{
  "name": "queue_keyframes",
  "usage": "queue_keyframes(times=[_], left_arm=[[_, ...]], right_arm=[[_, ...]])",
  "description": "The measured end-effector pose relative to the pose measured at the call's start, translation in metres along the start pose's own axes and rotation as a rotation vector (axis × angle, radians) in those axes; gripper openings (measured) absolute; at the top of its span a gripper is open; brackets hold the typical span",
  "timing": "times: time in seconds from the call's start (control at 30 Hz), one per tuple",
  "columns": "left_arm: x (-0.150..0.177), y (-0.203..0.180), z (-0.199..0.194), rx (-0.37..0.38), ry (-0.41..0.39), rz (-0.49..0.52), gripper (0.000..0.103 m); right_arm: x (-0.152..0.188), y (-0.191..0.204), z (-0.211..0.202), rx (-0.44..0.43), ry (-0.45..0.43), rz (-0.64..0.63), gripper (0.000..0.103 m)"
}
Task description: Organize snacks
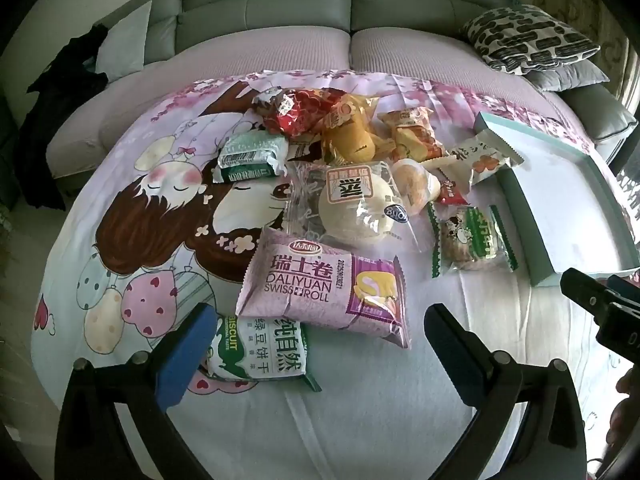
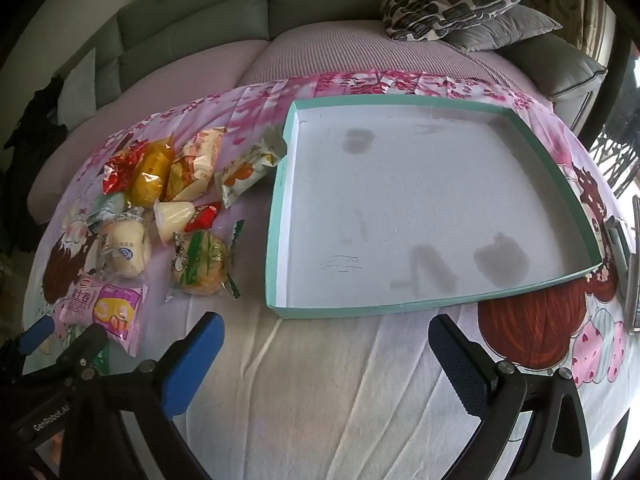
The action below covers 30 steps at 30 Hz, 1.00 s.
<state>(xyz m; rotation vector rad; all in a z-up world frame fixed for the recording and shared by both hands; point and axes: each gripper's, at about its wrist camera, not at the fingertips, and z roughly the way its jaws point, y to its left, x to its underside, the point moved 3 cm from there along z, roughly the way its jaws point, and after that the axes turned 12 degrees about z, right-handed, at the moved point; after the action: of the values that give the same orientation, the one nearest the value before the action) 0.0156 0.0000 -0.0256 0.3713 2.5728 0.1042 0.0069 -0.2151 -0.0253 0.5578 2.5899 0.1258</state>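
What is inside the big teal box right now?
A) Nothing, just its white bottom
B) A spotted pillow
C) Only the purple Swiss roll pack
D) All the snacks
A: the teal box shows only its bare, stained white floor, while the Swiss roll pack and the other snacks lie on the cartoon sheet beside it.

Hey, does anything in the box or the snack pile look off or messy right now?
The teal box holds no snacks, but its white floor shows dark blotches, like stains or damp marks. The long cracker packet rests against its corner. The snacks lie in a loose heap; none looks torn.
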Motion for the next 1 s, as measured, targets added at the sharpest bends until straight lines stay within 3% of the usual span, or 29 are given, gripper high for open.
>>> queue_keyframes(times=[1.0], left_arm=[[0.0008, -0.0003, -0.0001, 0.001, -0.001, -0.001, 0.103]], right_arm=[[-0.0004, -0.0020, 0.0016, -0.001, 0.004, 0.003, 0.103]])
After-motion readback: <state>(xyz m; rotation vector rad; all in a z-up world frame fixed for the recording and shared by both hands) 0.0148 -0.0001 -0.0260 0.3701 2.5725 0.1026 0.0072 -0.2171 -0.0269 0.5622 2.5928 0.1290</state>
